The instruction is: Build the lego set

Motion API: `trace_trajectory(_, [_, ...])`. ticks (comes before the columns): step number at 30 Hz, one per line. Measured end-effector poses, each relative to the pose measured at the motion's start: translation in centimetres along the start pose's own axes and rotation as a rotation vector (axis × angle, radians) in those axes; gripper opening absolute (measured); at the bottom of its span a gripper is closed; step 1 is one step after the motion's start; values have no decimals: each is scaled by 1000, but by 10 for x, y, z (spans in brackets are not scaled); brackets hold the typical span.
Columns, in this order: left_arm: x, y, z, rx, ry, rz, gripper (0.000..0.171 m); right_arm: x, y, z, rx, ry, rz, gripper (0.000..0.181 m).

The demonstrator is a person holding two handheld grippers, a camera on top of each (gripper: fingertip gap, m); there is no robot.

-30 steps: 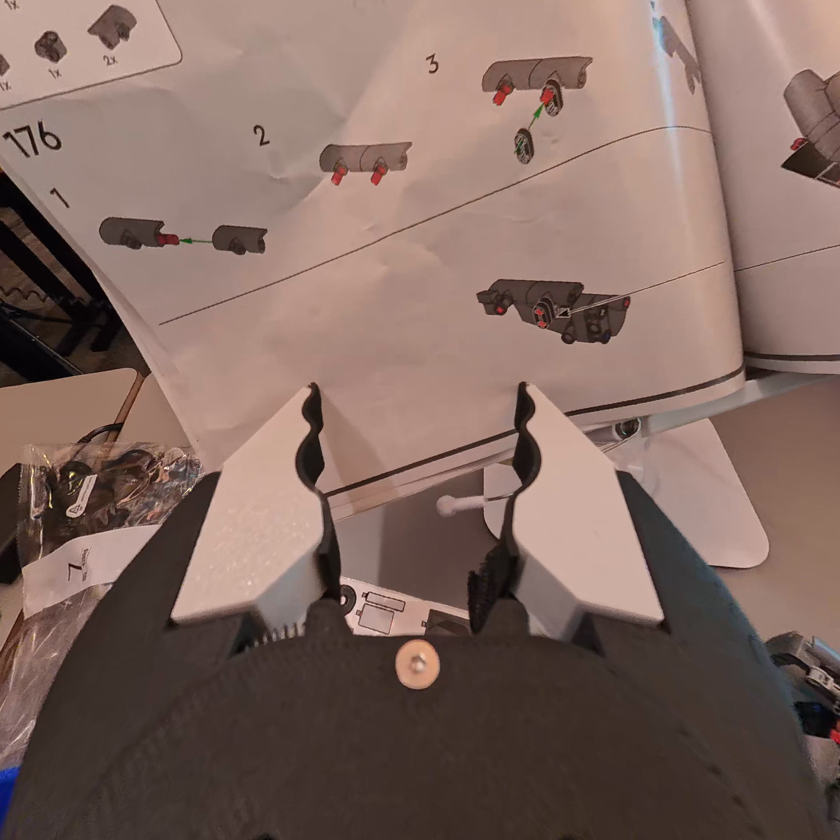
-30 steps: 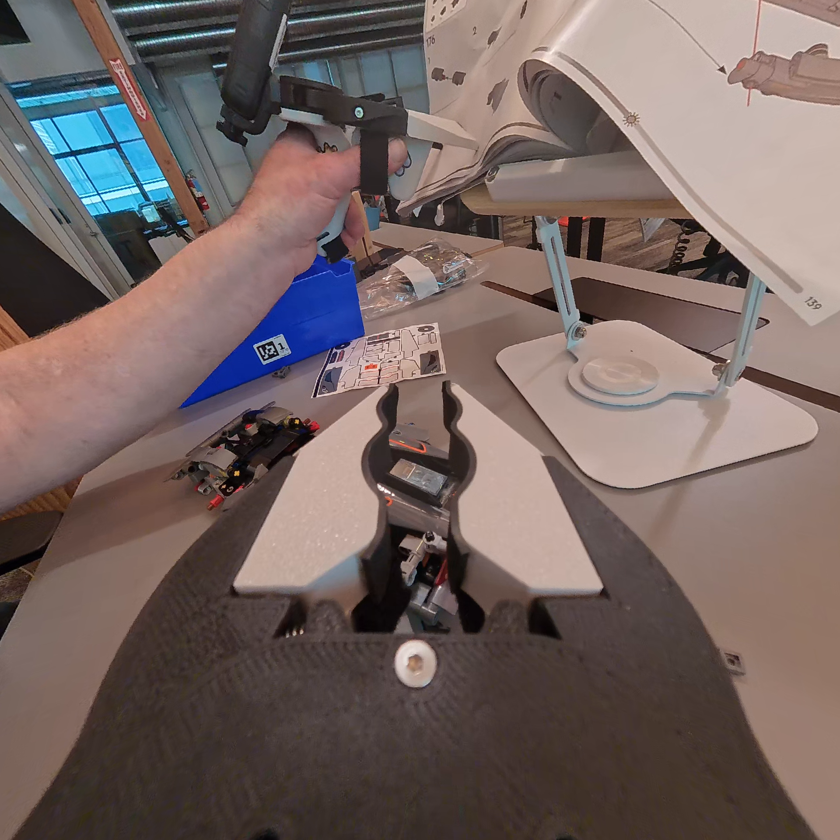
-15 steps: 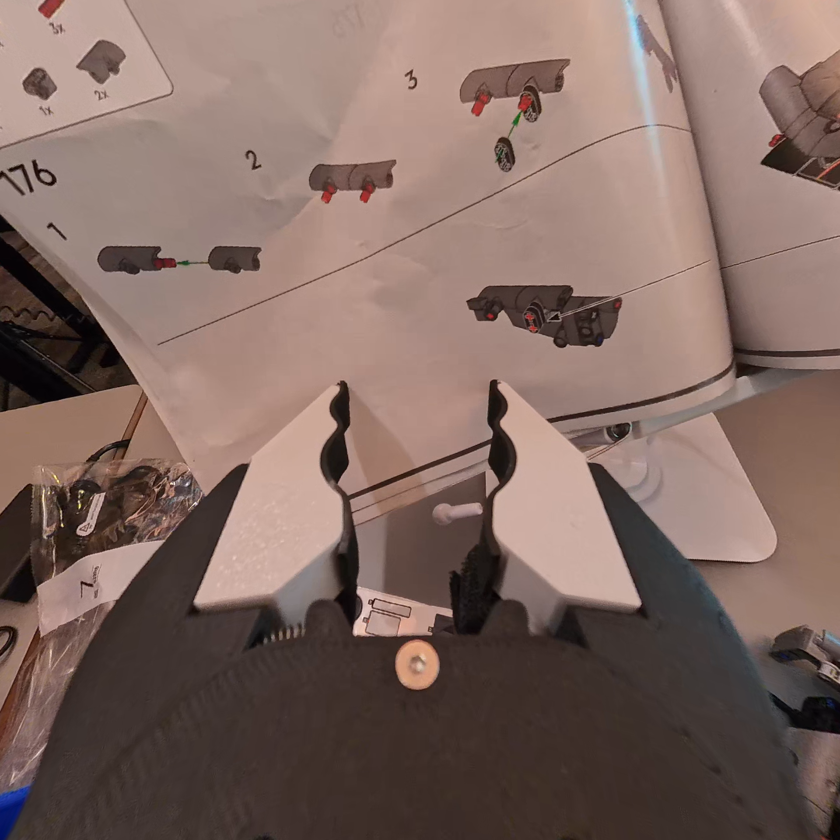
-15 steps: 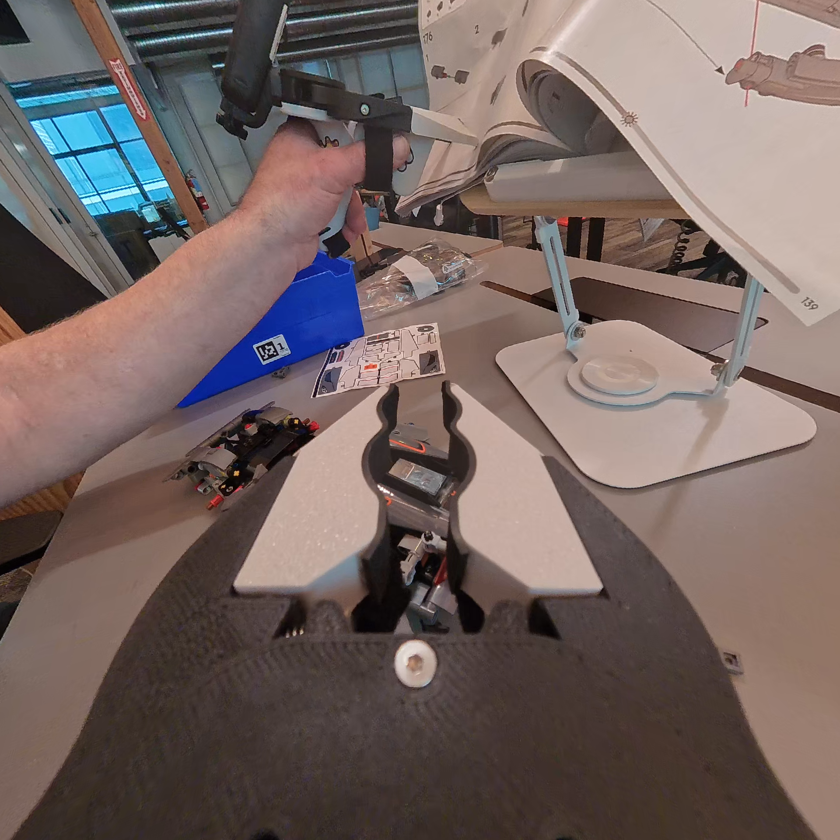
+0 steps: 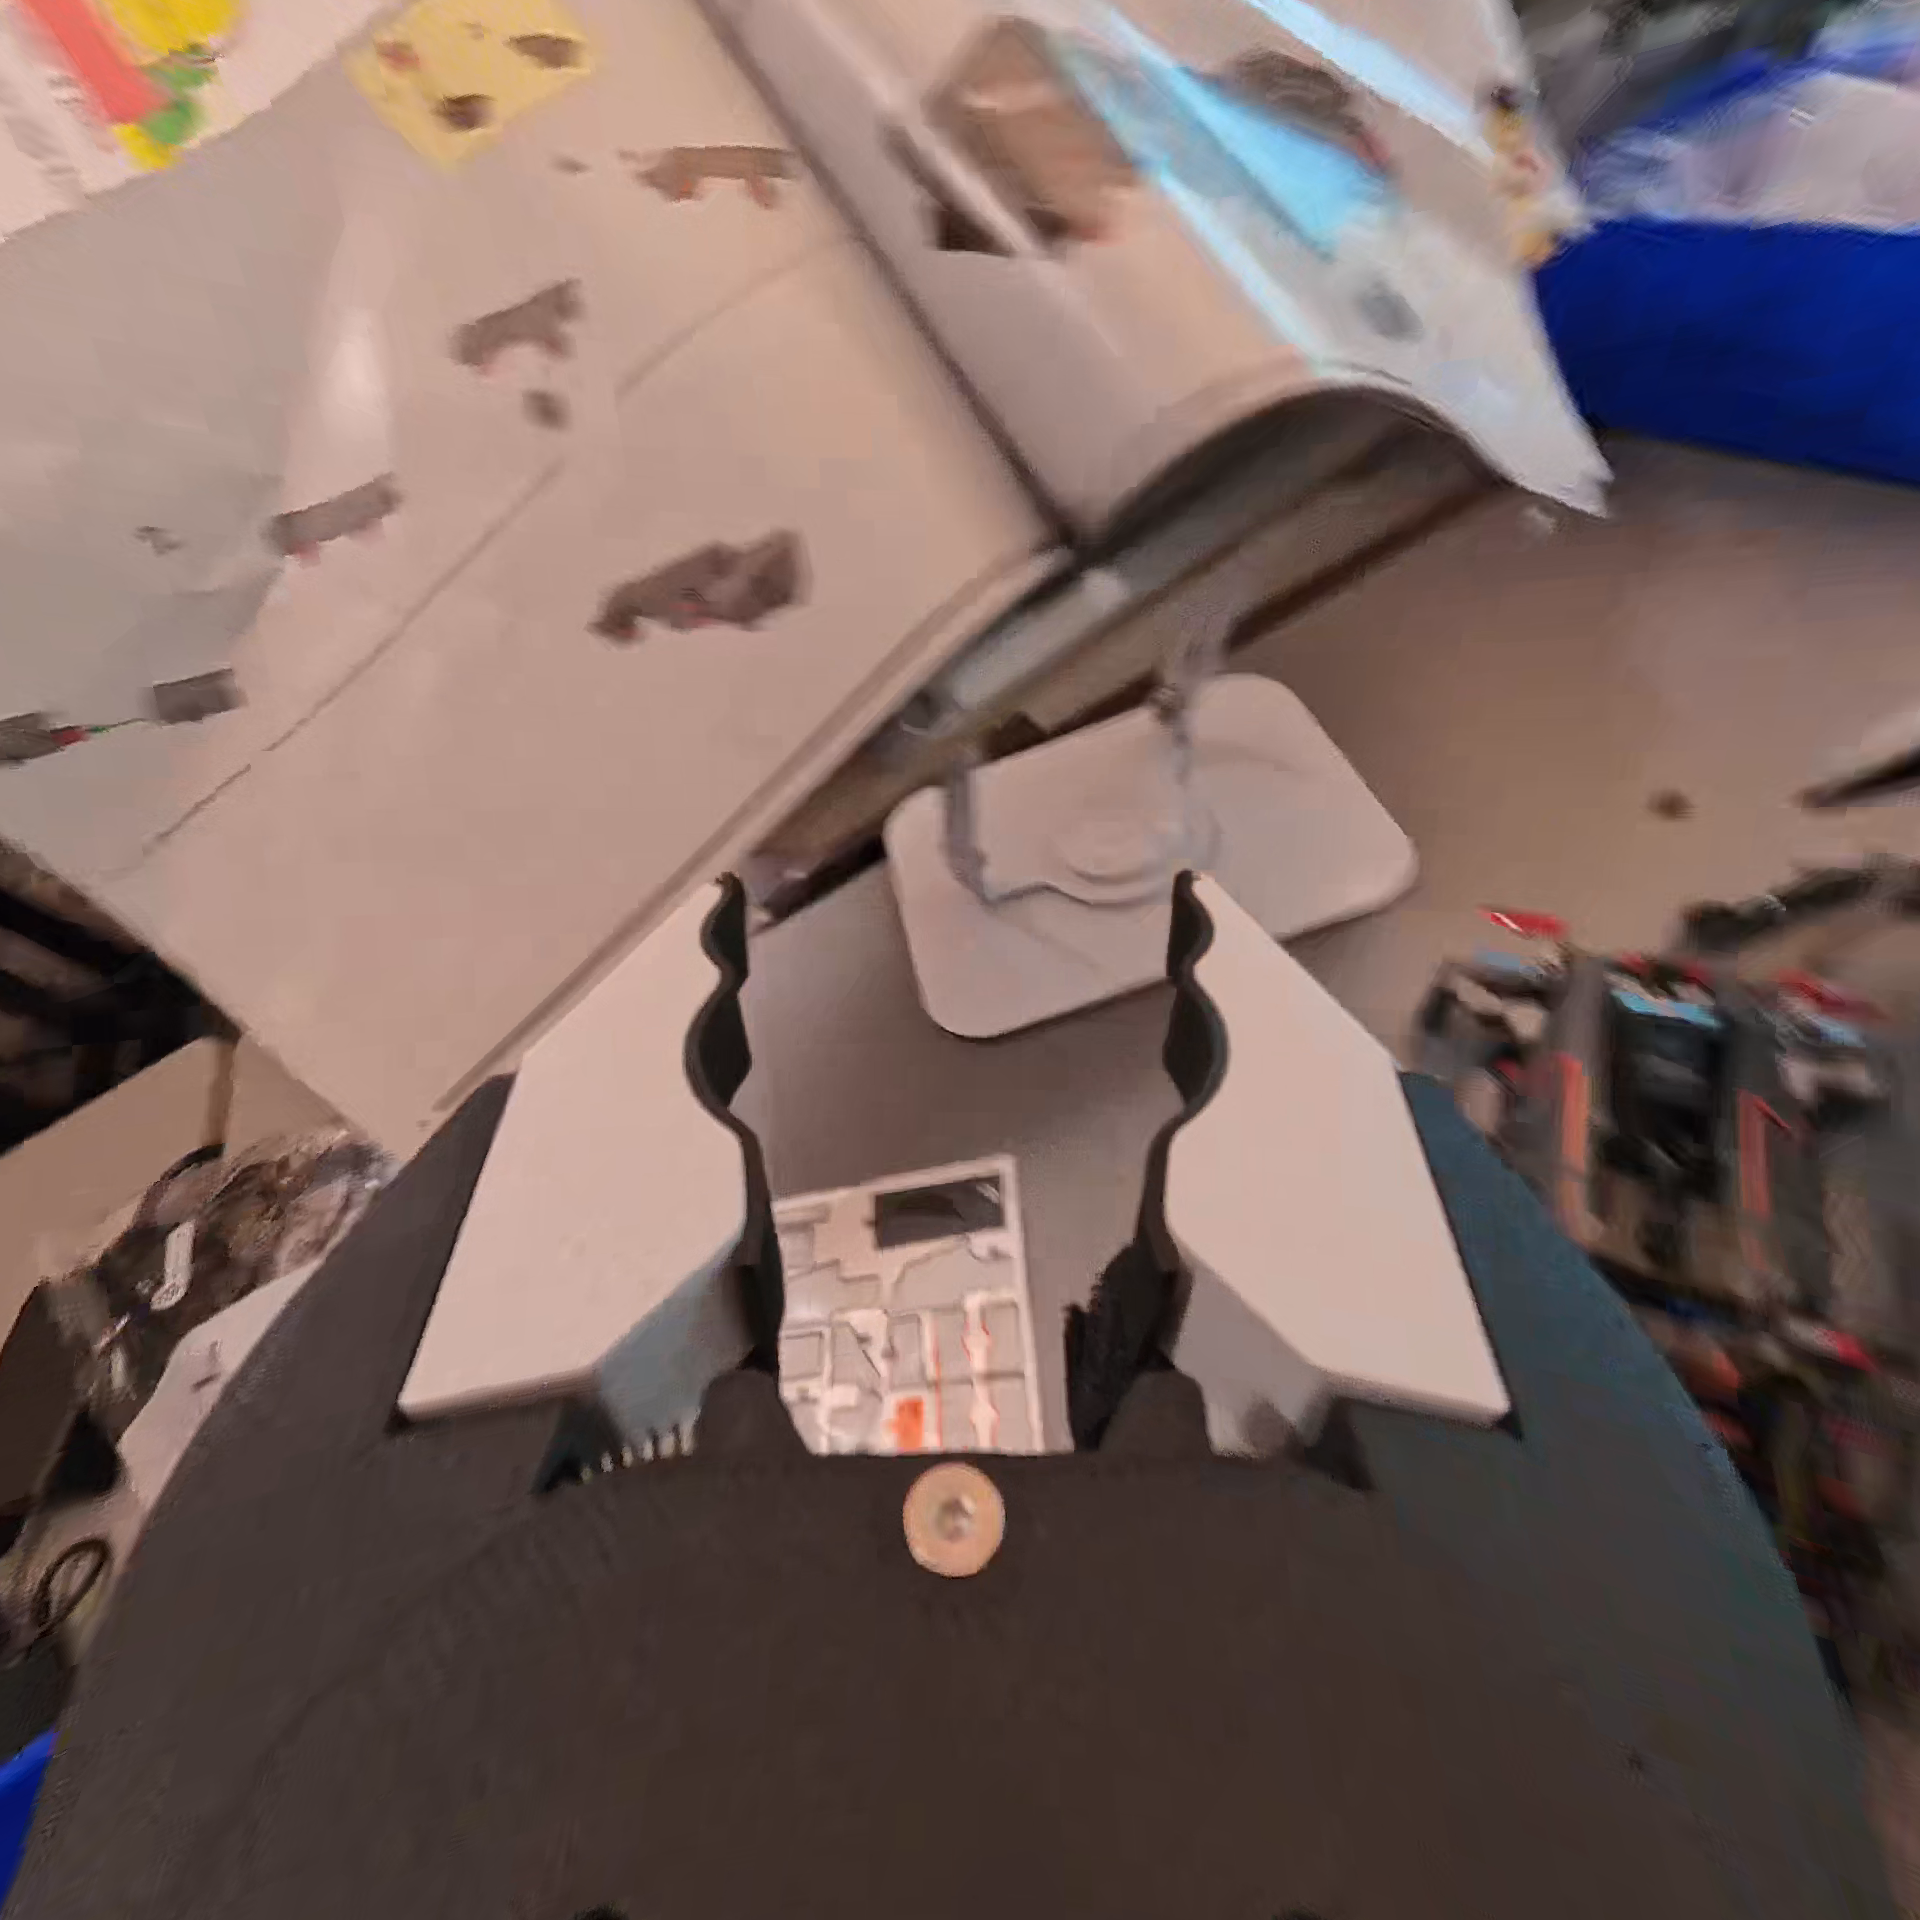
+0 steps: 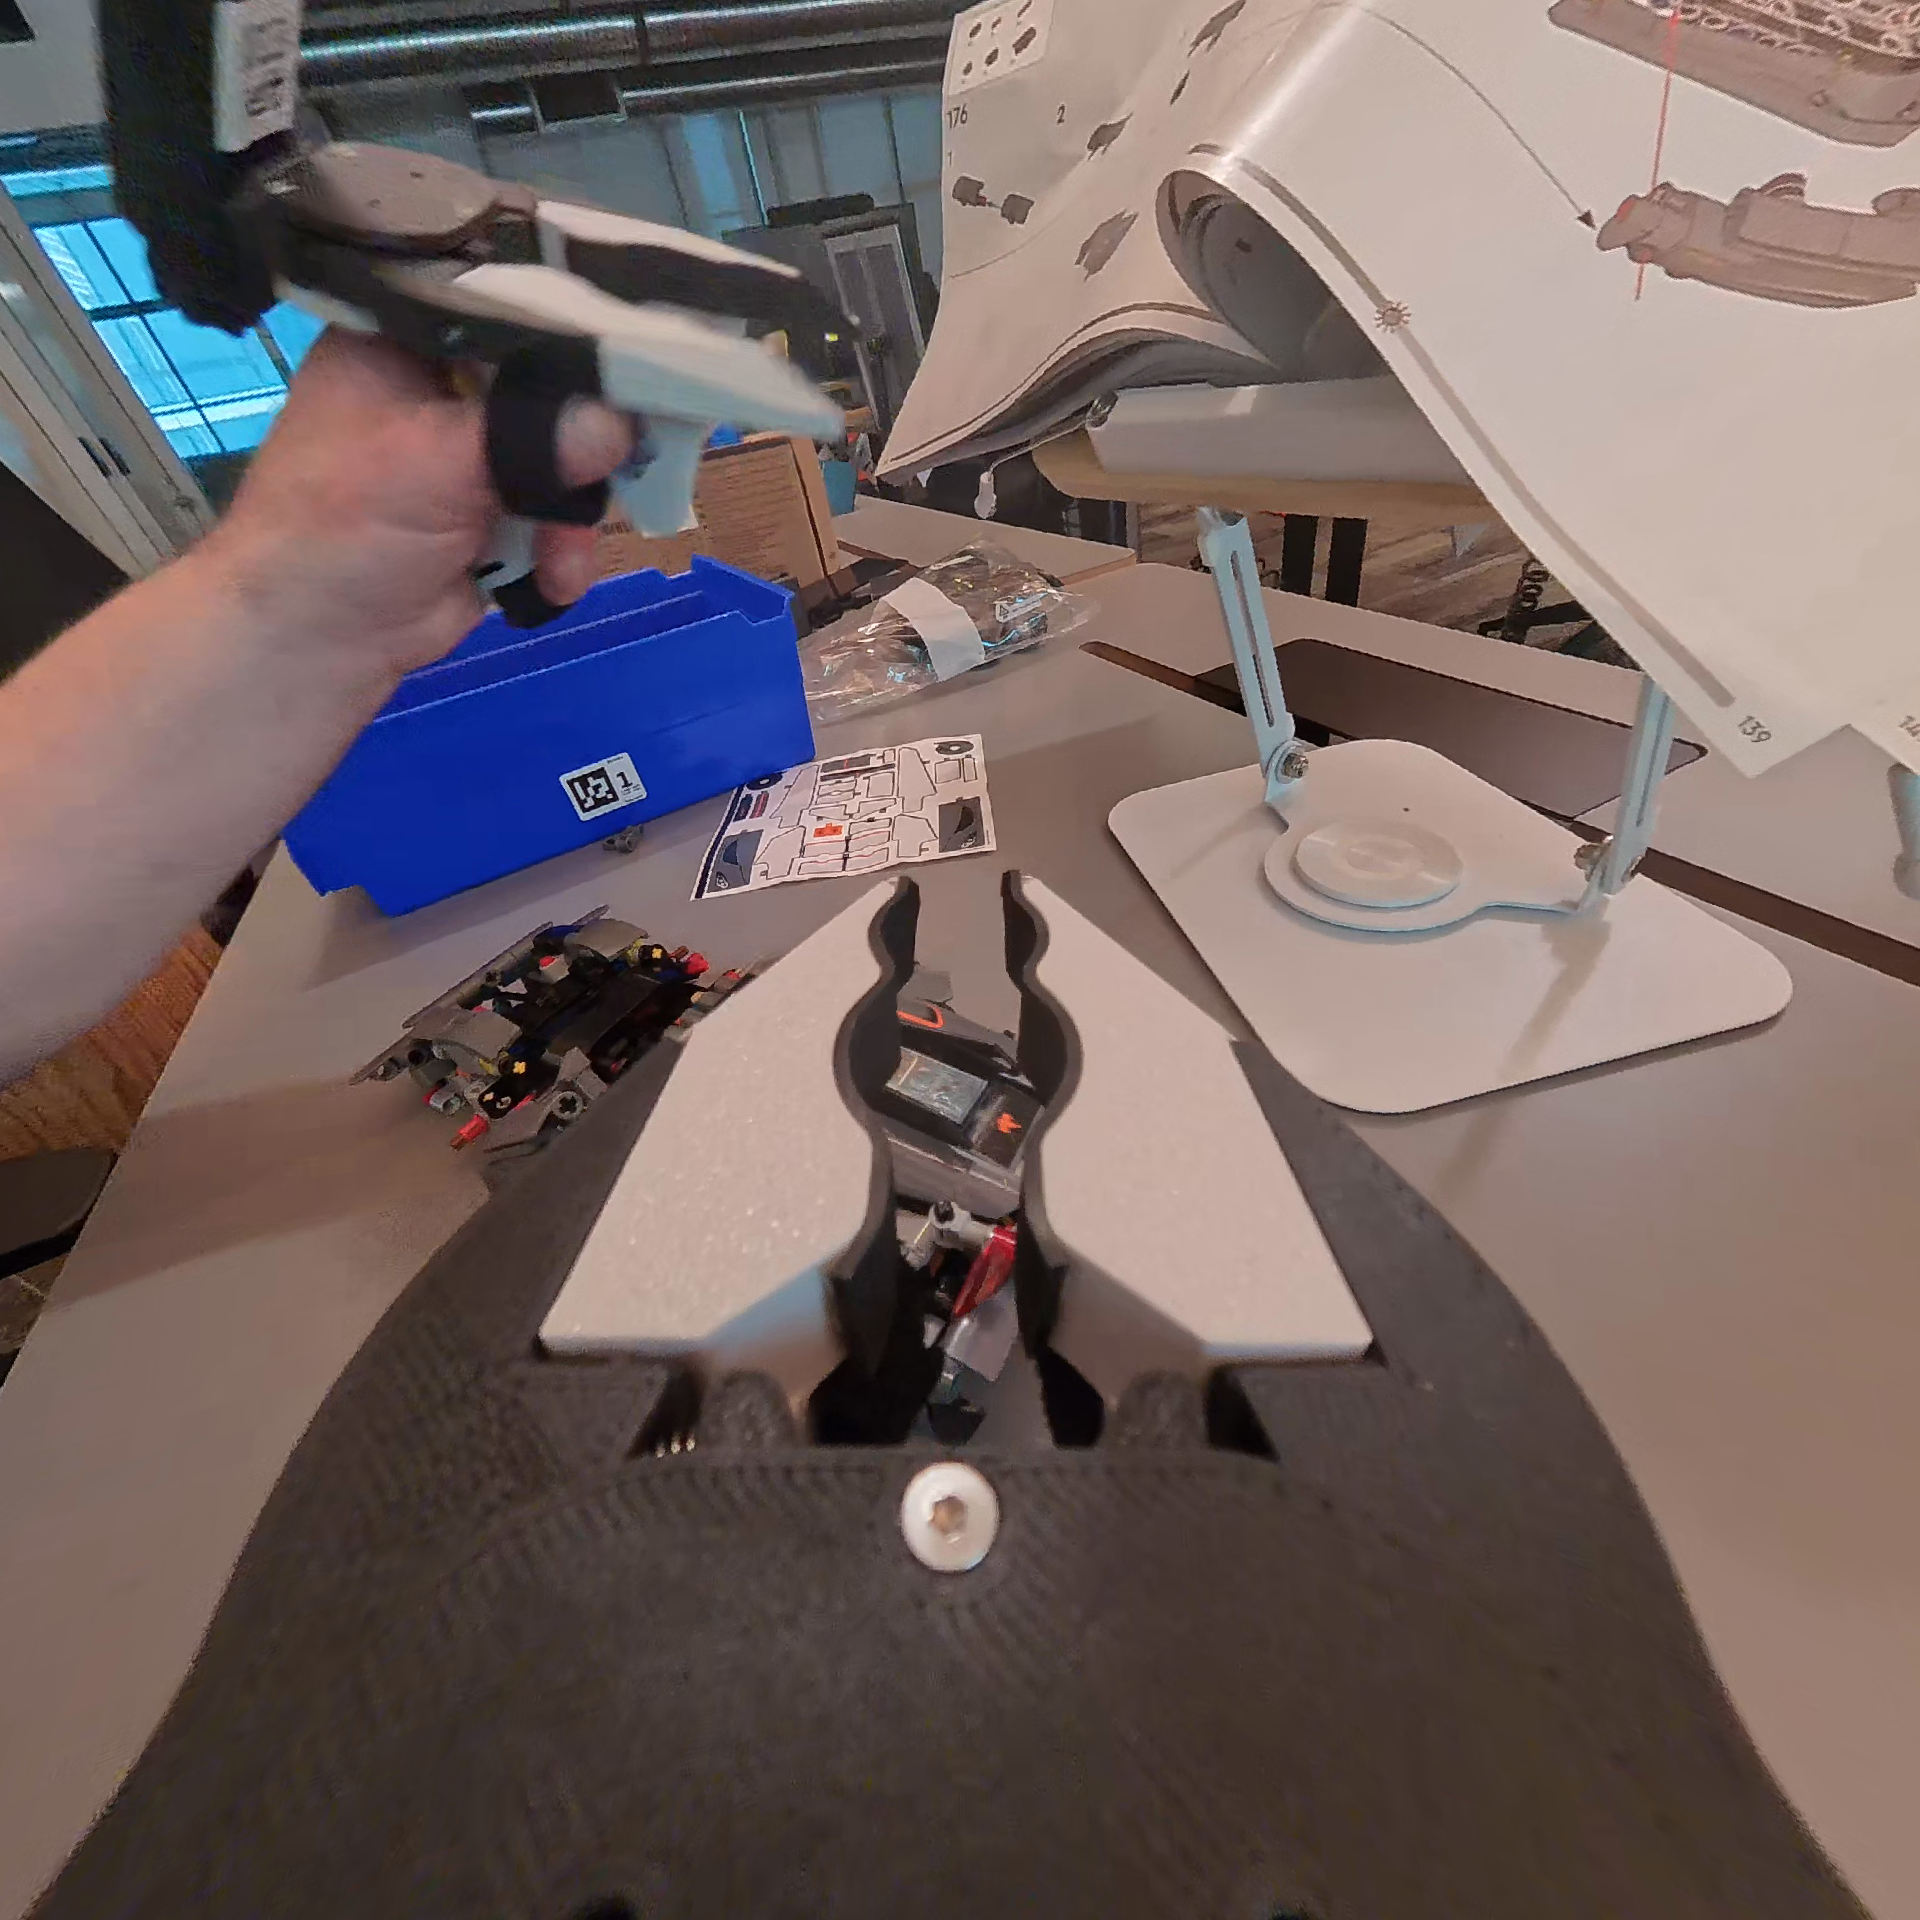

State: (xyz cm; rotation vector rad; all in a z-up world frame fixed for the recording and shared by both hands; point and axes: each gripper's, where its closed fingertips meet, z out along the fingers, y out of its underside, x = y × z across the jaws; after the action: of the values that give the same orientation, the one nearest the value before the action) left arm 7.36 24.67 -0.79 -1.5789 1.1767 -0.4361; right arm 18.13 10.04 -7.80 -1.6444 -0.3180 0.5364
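My right gripper (image 6: 958, 894) is shut on a grey lego sub-assembly (image 6: 940, 1091) with orange and red bits, held low over the grey table (image 6: 1558, 1299). My left gripper (image 5: 956, 904) is open and empty, up in the air in front of the open instruction book (image 5: 468, 436); this view is blurred by motion. The left gripper also shows in the right wrist view (image 6: 821, 353), held by a hand (image 6: 364, 520) above the blue bin (image 6: 551, 748). A dark lego chassis (image 6: 551, 1018) lies on the table left of my right gripper. It also shows blurred at the right of the left wrist view (image 5: 1662, 1101).
The book (image 6: 1455, 312) rests on a white stand with a flat base (image 6: 1455, 987). A sticker sheet (image 6: 852, 810) lies by the bin and shows between my left fingers (image 5: 914, 1299). A clear bag of parts (image 6: 935, 623) lies behind. A second blue bin (image 5: 1745, 332) stands far right. My right tips are roughly 12 cm from the book (image 6: 1455, 312). It turns up in the left wrist view (image 5: 1441, 393) as well.
My left gripper has pulled back from the page, swung to the right and opened wider; its view is now blurred. My right gripper keeps its hold and has barely moved.
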Motion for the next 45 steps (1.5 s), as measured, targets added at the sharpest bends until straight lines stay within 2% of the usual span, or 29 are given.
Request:
trace_trajectory(3, [65,35,-21,-123,195,129,83,-3,0,1,-5,-8,-5,15])
trace_trajectory(5, [102,67,-33,-219,299,192,91,-5,2,2,-13,-12,-12,15])
trace_trajectory(7, [129,96,-43,-301,373,220,106,-7,2,3,-18,-15,-22,15])
trace_trajectory(9, [152,115,-51,-334,430,222,119,-9,2,3,-22,-14,-36,15])
trace_trajectory(11, [165,130,-53,-387,452,223,134,-9,3,4,-31,-10,-49,15])
trace_trajectory(12, [168,136,-51,-410,448,231,135,-10,3,4,-32,-10,-53,15])
trace_trajectory(14, [175,145,-45,-446,440,262,134,-11,3,5,-35,-13,-56,15])
trace_trajectory(16, [174,163,-38,-549,399,342,132,-12,5,6,-42,-12,-65,15])
trace_trajectory(17, [171,168,-35,-588,369,372,125,-12,5,6,-46,-11,-71,15])
trace_trajectory(21, [181,171,-30,-617,429,288,112,-12,6,6,-55,-9,-83,15])
trace_trajectory(25, [184,170,-29,-636,458,271,95,-13,5,6,-54,-15,-75,15])
trace_trajectory(33, [177,168,-22,-660,488,227,93,-18,6,7,-69,-46,-65,16])
trace_trajectory(37, [173,163,-20,-675,539,157,74,-17,5,6,-62,-46,-56,16])
trace_trajectory(43, [168,161,-14,-670,563,155,78,-14,4,5,-61,-40,-55,16])
trace_trajectory(45, [171,153,-18,-625,586,125,92,-13,5,4,-63,-37,-54,16])
